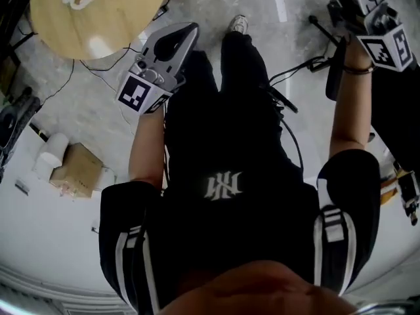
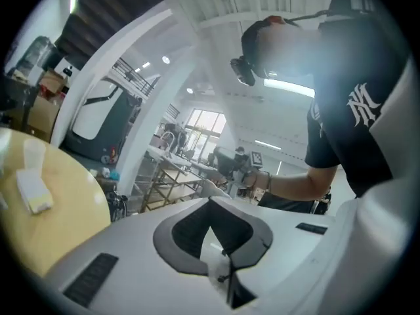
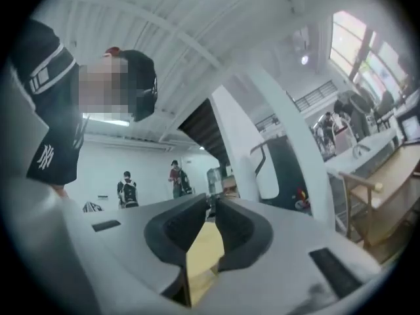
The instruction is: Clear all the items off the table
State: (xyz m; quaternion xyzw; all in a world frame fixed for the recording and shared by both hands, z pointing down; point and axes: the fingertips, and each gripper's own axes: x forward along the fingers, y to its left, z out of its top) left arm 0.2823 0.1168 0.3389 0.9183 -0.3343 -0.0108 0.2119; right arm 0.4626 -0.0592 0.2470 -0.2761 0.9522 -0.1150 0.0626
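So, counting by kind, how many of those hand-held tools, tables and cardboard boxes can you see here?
White two-jaw grippers with marker cubes: 2 (left gripper, right gripper)
Round pale wooden table: 1
Brown cardboard box on the floor: 1
Total: 4

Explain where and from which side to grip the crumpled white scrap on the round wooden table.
Probably the bunched thicker part of the white scrap, coming from straight above: it lies low on the round table, so a pinch closing across the bunch gets most to hold.
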